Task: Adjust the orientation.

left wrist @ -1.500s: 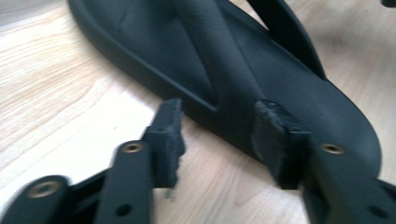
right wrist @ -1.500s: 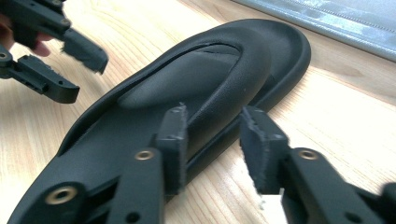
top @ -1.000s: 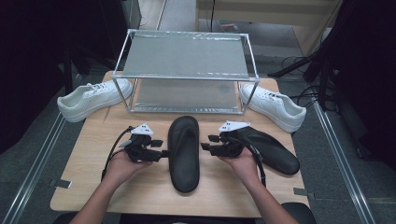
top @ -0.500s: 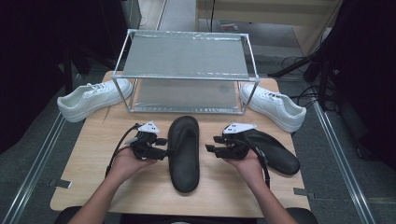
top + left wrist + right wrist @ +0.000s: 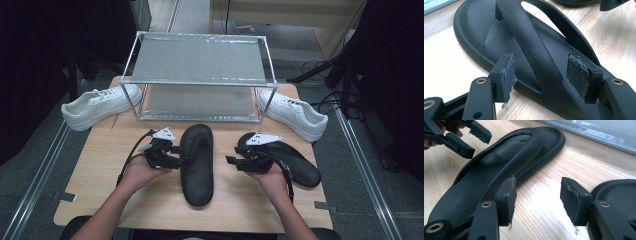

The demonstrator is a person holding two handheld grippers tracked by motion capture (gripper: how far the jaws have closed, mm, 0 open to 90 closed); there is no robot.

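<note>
Two tiers make up the metal rack [image 5: 199,75] at the far side of the wooden table [image 5: 105,165], the largest thing on it. One white sneaker [image 5: 100,106] lies just left of the rack and another, the right sneaker [image 5: 292,114], lies just right of it, both partly over the table's edges.

Nearer the person, a black sandal [image 5: 196,162] lies flat at the table's middle, toe toward the rack; a second sandal [image 5: 290,160] lies to its right, angled, well apart from the first.

At the middle sandal's left edge sits the left gripper [image 5: 175,159], jaws spread, reaching over the sandal; in its own view the strap [image 5: 534,47] runs between the worn pads [image 5: 507,75] without either pad touching it. Between the two sandals the right gripper [image 5: 231,161] hovers over bare wood, jaws also spread and holding nothing, its body over the second sandal's near edge.
</note>
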